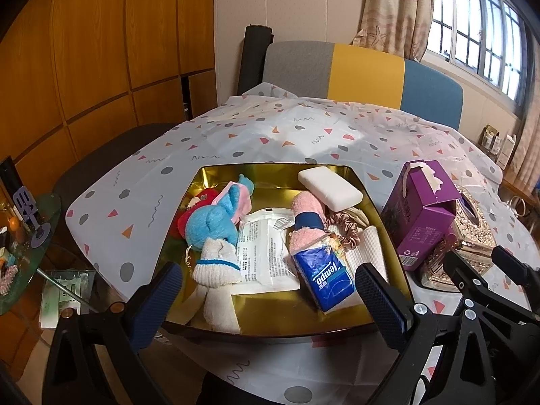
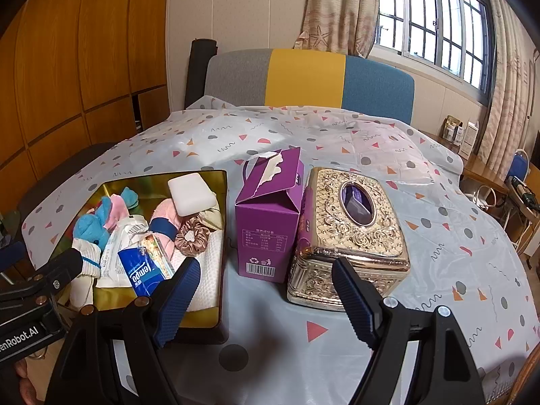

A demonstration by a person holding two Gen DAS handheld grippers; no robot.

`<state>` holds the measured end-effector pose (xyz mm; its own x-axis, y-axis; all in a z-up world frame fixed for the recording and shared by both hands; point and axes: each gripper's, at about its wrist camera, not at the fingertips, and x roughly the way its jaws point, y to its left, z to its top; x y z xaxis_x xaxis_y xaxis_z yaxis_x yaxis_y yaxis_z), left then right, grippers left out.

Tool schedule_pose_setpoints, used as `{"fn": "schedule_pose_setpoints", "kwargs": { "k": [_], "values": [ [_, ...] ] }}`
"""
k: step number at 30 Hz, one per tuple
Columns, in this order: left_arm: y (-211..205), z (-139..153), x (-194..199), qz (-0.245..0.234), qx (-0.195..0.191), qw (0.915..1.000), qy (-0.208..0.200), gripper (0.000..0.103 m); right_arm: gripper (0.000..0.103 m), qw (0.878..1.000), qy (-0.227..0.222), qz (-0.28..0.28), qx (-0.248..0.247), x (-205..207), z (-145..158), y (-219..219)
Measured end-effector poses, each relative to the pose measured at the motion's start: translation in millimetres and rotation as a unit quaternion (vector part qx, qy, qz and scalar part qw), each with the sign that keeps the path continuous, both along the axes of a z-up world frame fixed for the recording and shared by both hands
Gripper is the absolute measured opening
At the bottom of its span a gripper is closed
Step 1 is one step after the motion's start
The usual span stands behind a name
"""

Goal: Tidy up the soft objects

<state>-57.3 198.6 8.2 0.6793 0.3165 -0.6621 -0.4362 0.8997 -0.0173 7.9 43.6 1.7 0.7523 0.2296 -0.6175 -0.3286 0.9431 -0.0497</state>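
Observation:
A gold tray [image 1: 216,175] [image 2: 108,182] on the table holds soft things: a blue plush toy [image 1: 211,224] [image 2: 91,224], a white sock [image 1: 216,266], a white wipes packet [image 1: 263,253], a blue Tempo tissue pack [image 1: 325,280] [image 2: 145,271], a pink rolled sock [image 1: 305,222], a white sponge [image 1: 329,187] [image 2: 190,192], a pink scrunchie [image 1: 347,231] [image 2: 192,238] and a white cloth [image 2: 211,270]. My left gripper [image 1: 270,298] is open and empty over the tray's near edge. My right gripper [image 2: 261,295] is open and empty in front of the purple box [image 2: 270,209].
The purple carton [image 1: 420,216] stands right of the tray, touching an ornate gold tissue box [image 2: 351,233] [image 1: 472,236]. A patterned plastic cloth [image 2: 371,141] covers the table. A grey, yellow and blue chair back [image 2: 303,77] stands behind. A glass side table [image 1: 30,236] is at the left.

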Motion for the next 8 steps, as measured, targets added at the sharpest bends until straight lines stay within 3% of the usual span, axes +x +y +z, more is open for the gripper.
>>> {"fn": "schedule_pose_setpoints", "kwargs": {
  "k": [8],
  "values": [
    [-1.1, 1.2, -3.7, -0.006, 0.013, 0.9996, -0.022, 0.103, 0.082, 1.0, 0.001, 0.001, -0.003, 0.1, -1.0, -1.0]
  ]
}}
